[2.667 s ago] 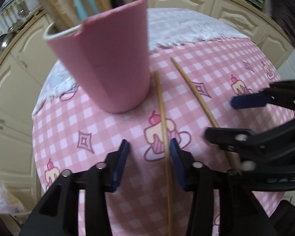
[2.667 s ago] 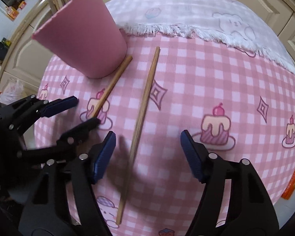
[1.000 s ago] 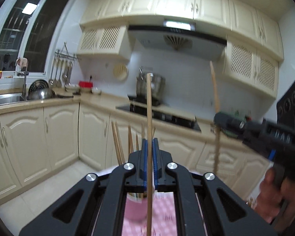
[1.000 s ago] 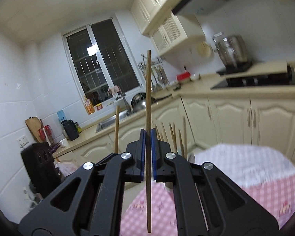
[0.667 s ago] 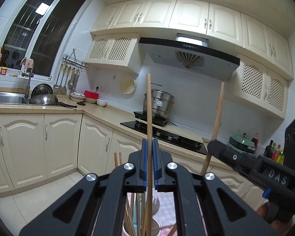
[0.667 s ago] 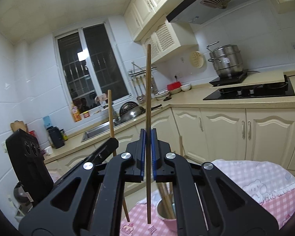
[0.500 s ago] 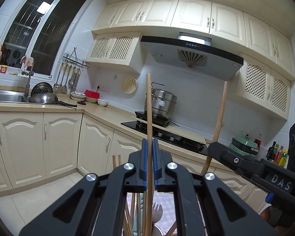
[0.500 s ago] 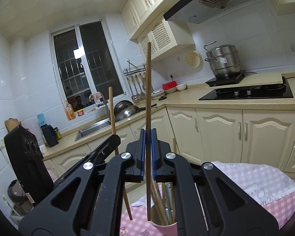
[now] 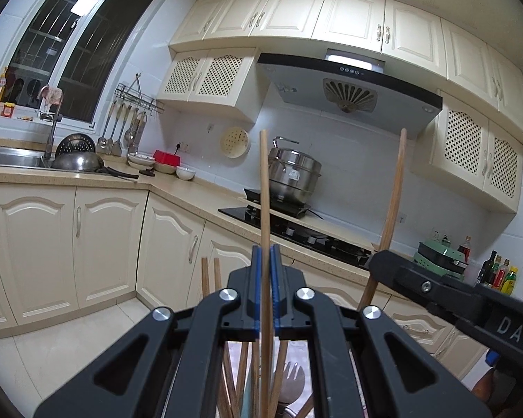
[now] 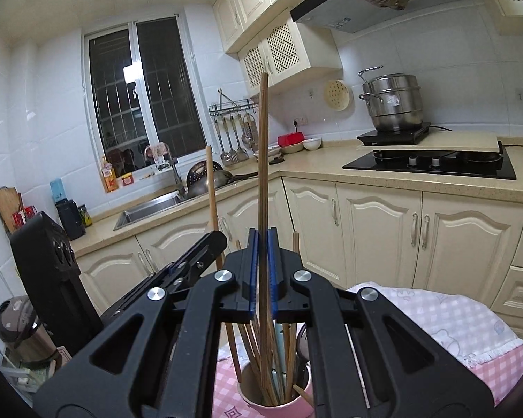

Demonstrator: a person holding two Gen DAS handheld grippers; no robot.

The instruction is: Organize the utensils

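- Left claw (image 9: 265, 292) clamped on one upright chopstick (image 9: 265, 230), lower end down among the sticks above the pink cup (image 10: 279, 402).
- Right claw (image 10: 262, 271) clamped on a darker chopstick (image 10: 262, 174), tip inside the cup mouth, close to the rim.
- Could jam: cup already crowded with chopsticks and a fork (image 9: 293, 379); a tip landing on another stick's end probably stops short.
- Could tip the cup: sideways push from either stick against the rim, with both claws crowding the same opening.
- Could bounce out onto the checked cloth (image 10: 453, 317) beside the cup if let go too high.
- Could knock claws together above the cup.
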